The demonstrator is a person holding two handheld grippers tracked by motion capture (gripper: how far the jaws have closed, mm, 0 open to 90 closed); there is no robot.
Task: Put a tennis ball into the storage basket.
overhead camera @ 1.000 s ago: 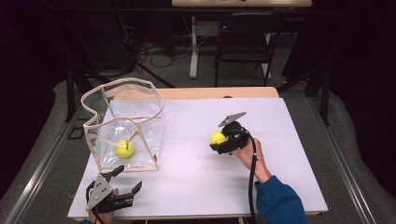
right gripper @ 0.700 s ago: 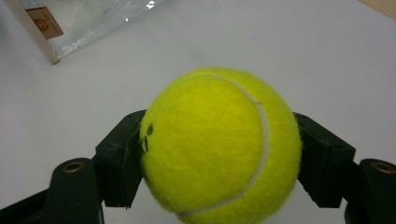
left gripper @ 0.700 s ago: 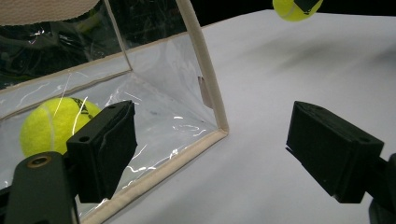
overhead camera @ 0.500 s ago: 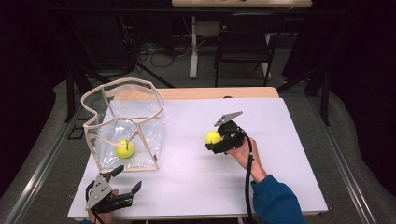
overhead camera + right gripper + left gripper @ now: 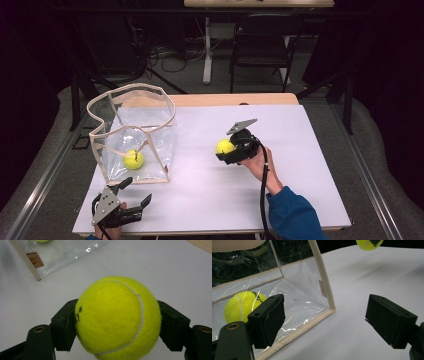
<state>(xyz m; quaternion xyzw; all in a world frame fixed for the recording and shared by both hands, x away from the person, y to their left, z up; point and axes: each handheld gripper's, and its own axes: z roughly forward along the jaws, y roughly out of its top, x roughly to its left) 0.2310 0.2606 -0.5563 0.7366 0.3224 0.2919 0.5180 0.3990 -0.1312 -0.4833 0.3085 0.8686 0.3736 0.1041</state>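
Second tennis ball in transit toward the clear bag.

Left gripper (image 5: 131, 201) rests at the table's (image 5: 320, 200) near left edge, jaws spread wide, nothing between them, just in front of the clear bag (image 5: 150, 107). Bag stands upright, mouth open; one tennis ball (image 5: 133, 159) already lies on its floor. Right gripper (image 5: 226, 150), mid-table and well apart from the bag, is clamped on the second ball (image 5: 117, 317), pads pressing both flanks. Judged about half done: carry over the rim and release remain.
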